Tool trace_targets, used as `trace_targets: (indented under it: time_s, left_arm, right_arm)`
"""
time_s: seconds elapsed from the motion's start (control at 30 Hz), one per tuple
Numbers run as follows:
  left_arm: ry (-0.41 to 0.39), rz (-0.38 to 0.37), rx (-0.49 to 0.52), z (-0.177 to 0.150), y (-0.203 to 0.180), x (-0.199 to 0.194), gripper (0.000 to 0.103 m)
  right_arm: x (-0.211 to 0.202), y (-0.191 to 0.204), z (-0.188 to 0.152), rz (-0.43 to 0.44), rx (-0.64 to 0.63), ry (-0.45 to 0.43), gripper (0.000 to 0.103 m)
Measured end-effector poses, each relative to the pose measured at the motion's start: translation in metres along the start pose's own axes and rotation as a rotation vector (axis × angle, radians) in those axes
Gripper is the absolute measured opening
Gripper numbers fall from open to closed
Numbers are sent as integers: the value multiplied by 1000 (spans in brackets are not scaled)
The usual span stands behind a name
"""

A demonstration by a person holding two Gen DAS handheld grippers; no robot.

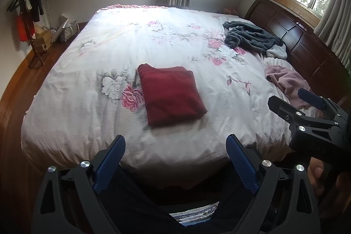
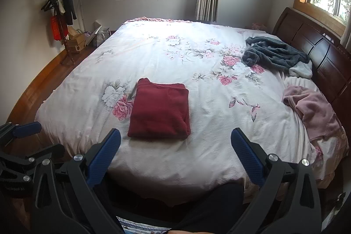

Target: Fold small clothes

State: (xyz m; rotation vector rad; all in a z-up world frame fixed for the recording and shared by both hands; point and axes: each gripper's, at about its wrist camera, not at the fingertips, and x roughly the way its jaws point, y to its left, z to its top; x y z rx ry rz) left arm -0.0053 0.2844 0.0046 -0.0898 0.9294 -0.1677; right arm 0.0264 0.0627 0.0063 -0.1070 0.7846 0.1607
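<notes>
A dark red garment (image 1: 171, 94) (image 2: 161, 112) lies folded into a neat rectangle on the floral bedspread (image 1: 131, 47) (image 2: 153, 54), near the bed's front edge. My left gripper (image 1: 175, 144) hovers open at the front edge, short of the red garment, with nothing between its blue pads. My right gripper (image 2: 175, 137) also stands open just in front of the garment, empty. The left wrist view shows the right gripper (image 1: 291, 98) at its right side. A crumpled pink garment (image 1: 287, 82) (image 2: 313, 111) and a crumpled grey fleece garment (image 1: 252, 36) (image 2: 274, 53) lie by the headboard.
A dark wooden headboard (image 1: 307, 47) (image 2: 318, 49) runs along the bed's right side. A coat stand (image 1: 28, 14) (image 2: 60, 12) and boxes with a striped basket (image 1: 69, 31) (image 2: 99, 37) stand on the wooden floor at the left. Dark trouser legs show below the grippers.
</notes>
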Motion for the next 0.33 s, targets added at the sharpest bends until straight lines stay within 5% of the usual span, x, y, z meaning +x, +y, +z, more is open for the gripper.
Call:
trace_targets:
  time_s: [0.33]
  left_arm:
    - [3, 3, -5, -3, 0, 1, 93]
  right_arm:
    - [0, 3, 0, 7, 1, 7, 100]
